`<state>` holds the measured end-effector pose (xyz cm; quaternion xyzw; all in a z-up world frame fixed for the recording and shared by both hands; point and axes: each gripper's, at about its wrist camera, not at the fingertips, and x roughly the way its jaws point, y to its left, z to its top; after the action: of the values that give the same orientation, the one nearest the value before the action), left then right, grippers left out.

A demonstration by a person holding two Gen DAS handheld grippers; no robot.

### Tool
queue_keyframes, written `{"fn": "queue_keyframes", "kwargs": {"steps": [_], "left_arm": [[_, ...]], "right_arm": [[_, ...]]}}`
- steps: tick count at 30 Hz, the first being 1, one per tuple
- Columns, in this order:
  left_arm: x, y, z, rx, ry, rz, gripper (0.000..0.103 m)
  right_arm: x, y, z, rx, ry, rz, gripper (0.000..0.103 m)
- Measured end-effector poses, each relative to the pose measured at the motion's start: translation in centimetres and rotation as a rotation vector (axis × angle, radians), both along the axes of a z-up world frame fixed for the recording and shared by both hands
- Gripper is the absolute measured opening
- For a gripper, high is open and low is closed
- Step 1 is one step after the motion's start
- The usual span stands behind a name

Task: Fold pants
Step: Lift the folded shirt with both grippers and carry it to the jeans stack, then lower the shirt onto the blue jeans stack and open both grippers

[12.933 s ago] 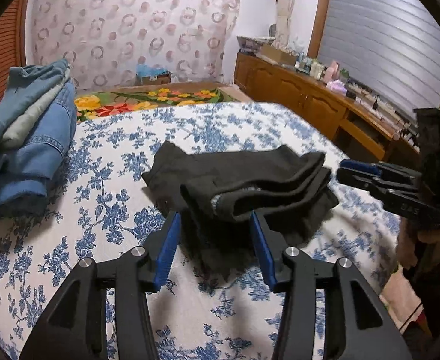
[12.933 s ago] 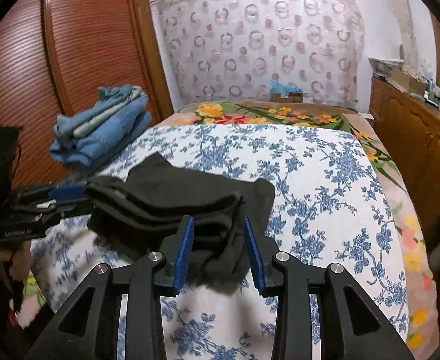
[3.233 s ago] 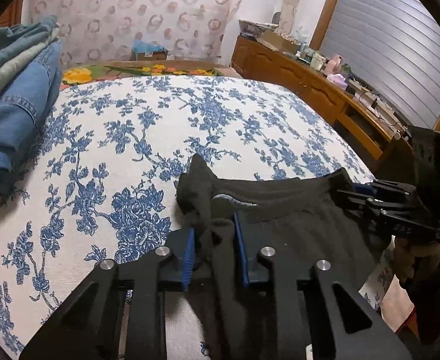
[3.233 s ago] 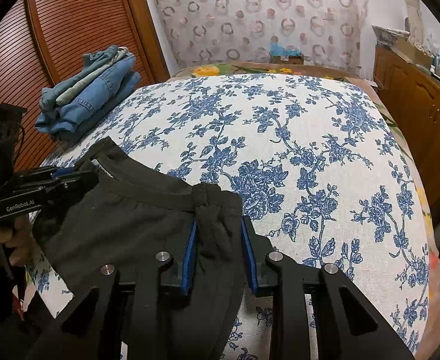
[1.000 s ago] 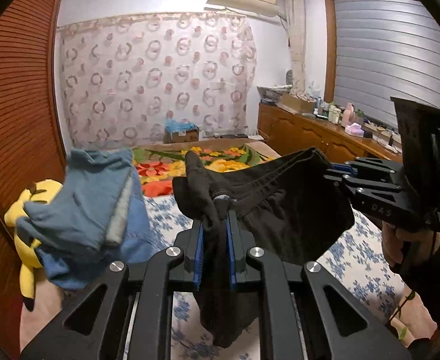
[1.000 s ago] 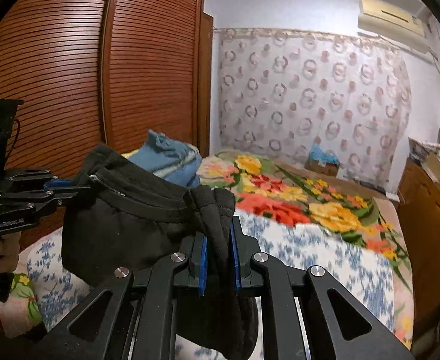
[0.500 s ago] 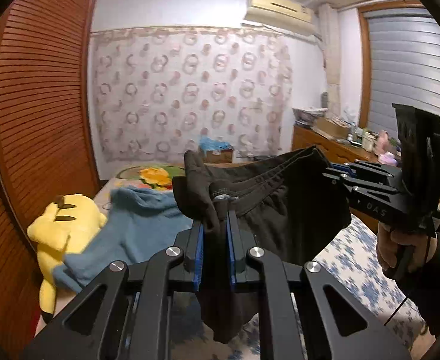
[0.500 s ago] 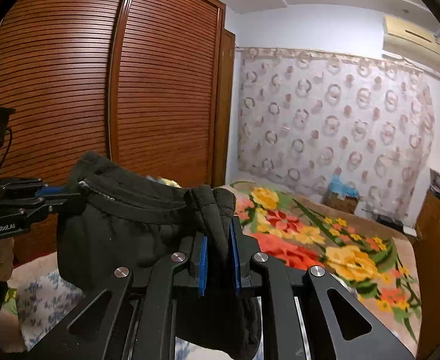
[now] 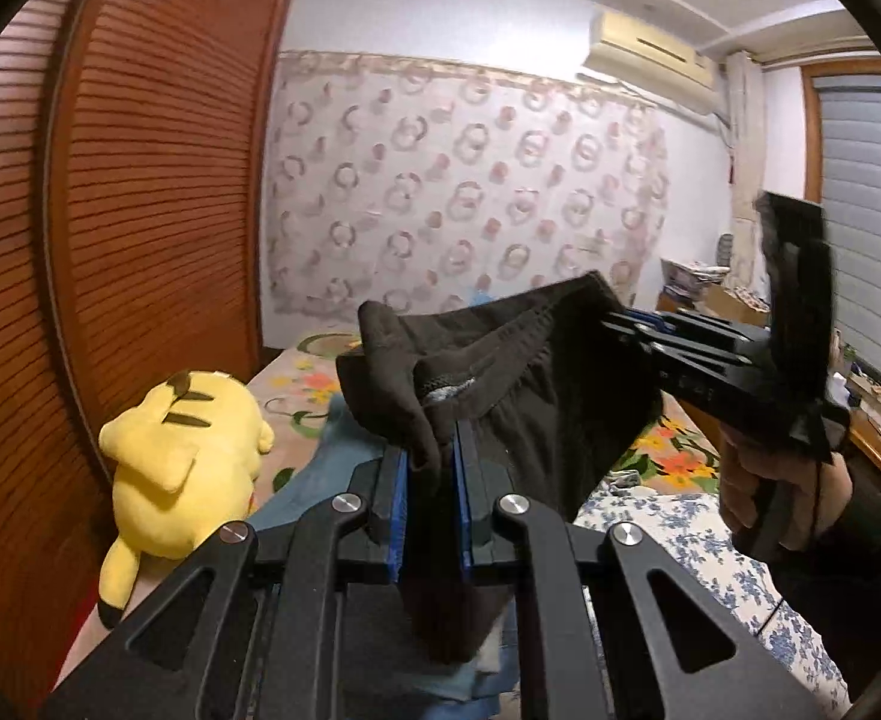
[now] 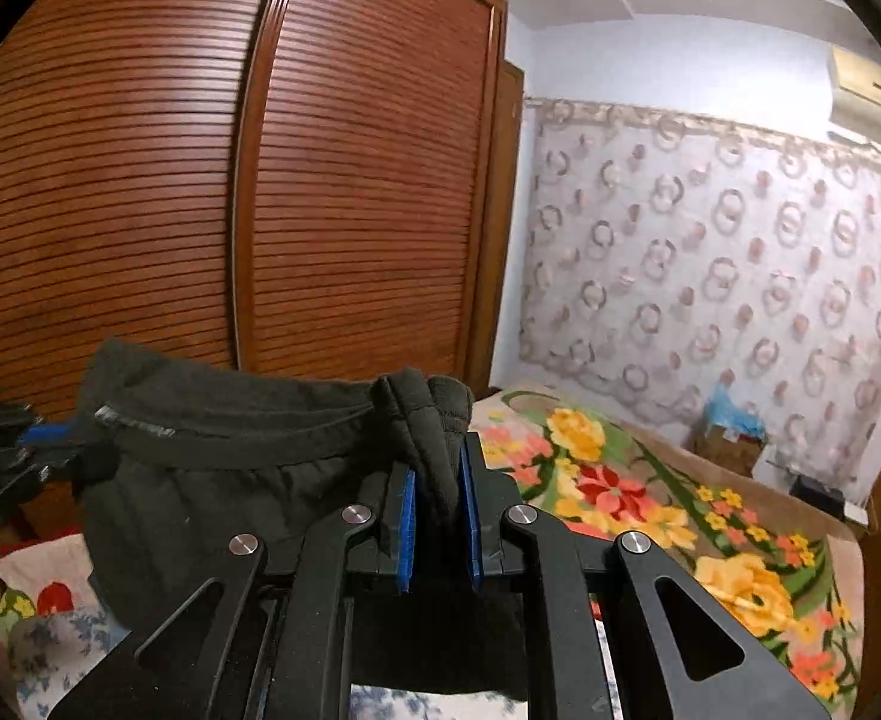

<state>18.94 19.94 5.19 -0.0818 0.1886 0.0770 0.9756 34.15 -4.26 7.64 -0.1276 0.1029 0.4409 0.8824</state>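
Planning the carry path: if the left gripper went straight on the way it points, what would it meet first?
Beyond the black pants clamped in the left gripper, probably the patterned curtain; depth is unclear.

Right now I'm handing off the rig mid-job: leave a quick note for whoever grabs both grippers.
Left gripper: shut on the black pants at one end of the waistband.
Right gripper: shut on the other end.
Pants hang in the air between them, above the blue clothes pile beside the yellow plush.
Done: pants are gripped and raised.
Left: probably set them down and release.
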Motion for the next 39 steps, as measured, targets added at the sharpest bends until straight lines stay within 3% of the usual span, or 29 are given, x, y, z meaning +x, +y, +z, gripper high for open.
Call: {"fn": "queue_keyframes", "kwargs": {"steps": [6,14,20,25,27,30,35,39], "left_arm": [[-0.9,1.8,-1.4,-0.097,-0.004,0.037,0.014],[-1.5,2.5,-3.0,-0.100,0.031,0.110,0.014],[-2.0,3.5,-4.9,-0.152,0.077,0.147,0.016],[-2.5,3.4,-5.0,-0.135,0.085,0.148,0.016],[-2.8,3.2,-5.0,-0.127,0.085,0.149,0.017],[-2.9,3.1,-4.8,-0.114,0.089,0.163,0.021],[-3.3,2.8,-4.0,-0.076,0.071,0.159,0.025],[-3.4,2.4,-3.5,-0.055,0.046,0.135,0.042]], "right_arm": [[2.9,2.2,-0.4,0.003,0.076,0.053,0.013],[4.7,4.7,-1.5,-0.065,0.103,0.117,0.013],[5.6,5.7,-2.0,-0.103,0.129,0.110,0.013],[5.3,5.8,-1.3,-0.102,0.145,0.109,0.022],[5.0,5.8,-0.9,-0.107,0.143,0.109,0.030],[4.7,4.8,-0.4,-0.077,0.149,0.121,0.036],[4.0,2.8,-0.6,-0.082,0.139,0.115,0.037],[3.7,1.1,-0.9,-0.091,0.126,0.085,0.037]]}}
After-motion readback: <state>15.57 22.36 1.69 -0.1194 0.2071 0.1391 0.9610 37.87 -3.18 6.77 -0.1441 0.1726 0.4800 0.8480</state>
